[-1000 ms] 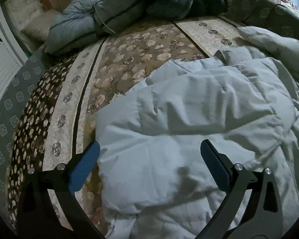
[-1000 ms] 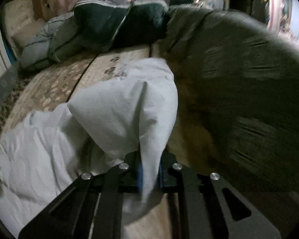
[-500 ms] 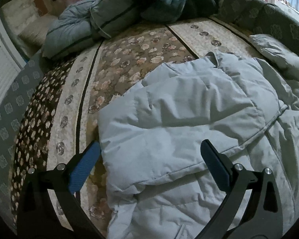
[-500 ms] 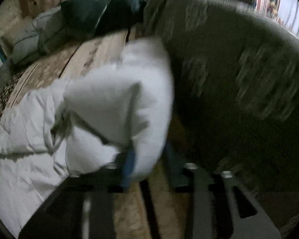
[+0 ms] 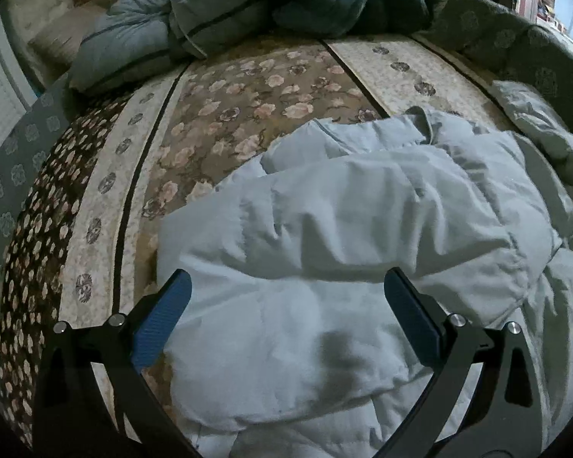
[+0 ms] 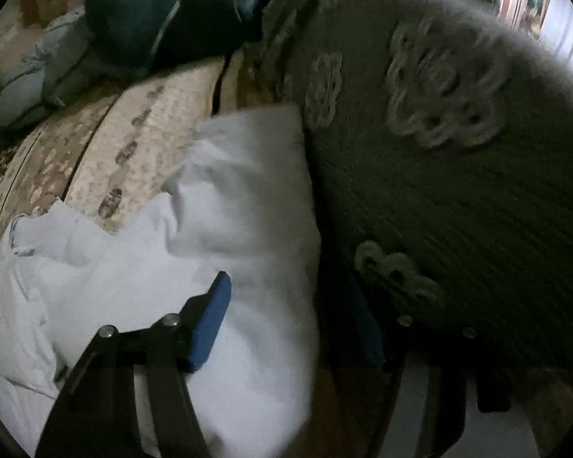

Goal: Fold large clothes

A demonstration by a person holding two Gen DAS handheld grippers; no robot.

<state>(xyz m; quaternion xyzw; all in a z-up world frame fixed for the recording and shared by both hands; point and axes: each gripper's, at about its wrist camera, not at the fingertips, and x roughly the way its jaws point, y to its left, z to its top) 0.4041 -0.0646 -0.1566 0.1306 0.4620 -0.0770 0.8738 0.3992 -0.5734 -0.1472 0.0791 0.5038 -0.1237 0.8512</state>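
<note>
Your left gripper point(image 5: 286, 313) hovers with fingers spread wide over the pale puffy white jacket point(image 5: 363, 236) on the floral-quilted bed point(image 5: 248, 107), your right gripper point(image 6: 290, 316) likewise released beside its sleeve.

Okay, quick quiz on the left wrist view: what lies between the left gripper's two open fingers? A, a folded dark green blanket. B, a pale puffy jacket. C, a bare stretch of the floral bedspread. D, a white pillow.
B: the left gripper hangs open over the pale quilted jacket, which fills the gap between its blue pads, while the floral bedspread shows only beyond and to the left.
</note>
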